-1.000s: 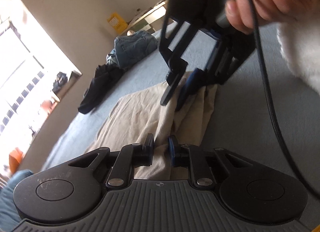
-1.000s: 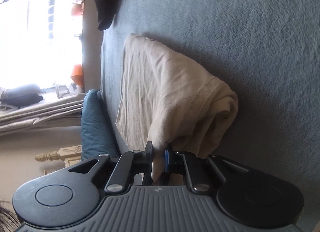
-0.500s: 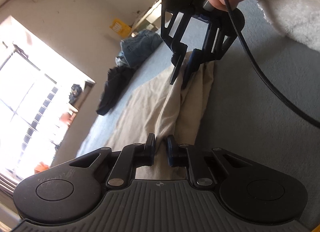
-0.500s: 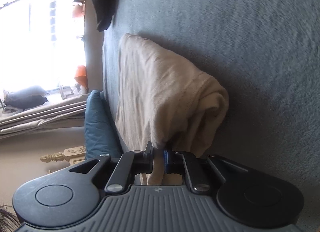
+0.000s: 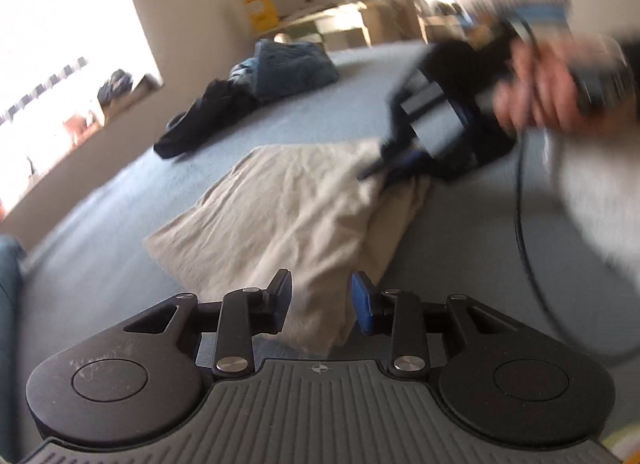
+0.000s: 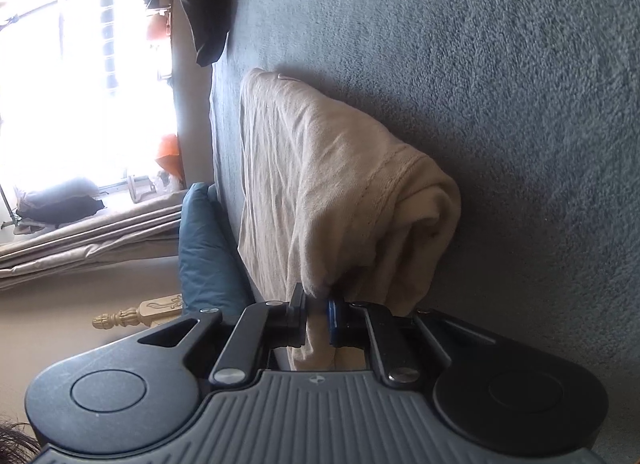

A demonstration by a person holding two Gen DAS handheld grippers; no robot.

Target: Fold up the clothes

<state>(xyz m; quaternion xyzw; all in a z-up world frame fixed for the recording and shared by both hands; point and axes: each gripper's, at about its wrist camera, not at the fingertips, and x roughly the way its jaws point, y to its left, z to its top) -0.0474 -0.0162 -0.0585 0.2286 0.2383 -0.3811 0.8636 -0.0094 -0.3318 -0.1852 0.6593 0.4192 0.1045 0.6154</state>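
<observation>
Beige garment [image 5: 280, 216] on carpet, left tool [image 5: 320, 300] just parted, right tool [image 6: 317, 318] tilted down, pinching its fold.

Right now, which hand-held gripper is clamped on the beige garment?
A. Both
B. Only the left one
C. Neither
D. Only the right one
D: the right hand-held gripper pinches a fold of the beige garment, while the left hand-held gripper has just been opening, its jaws standing apart and clear of the cloth.
</observation>
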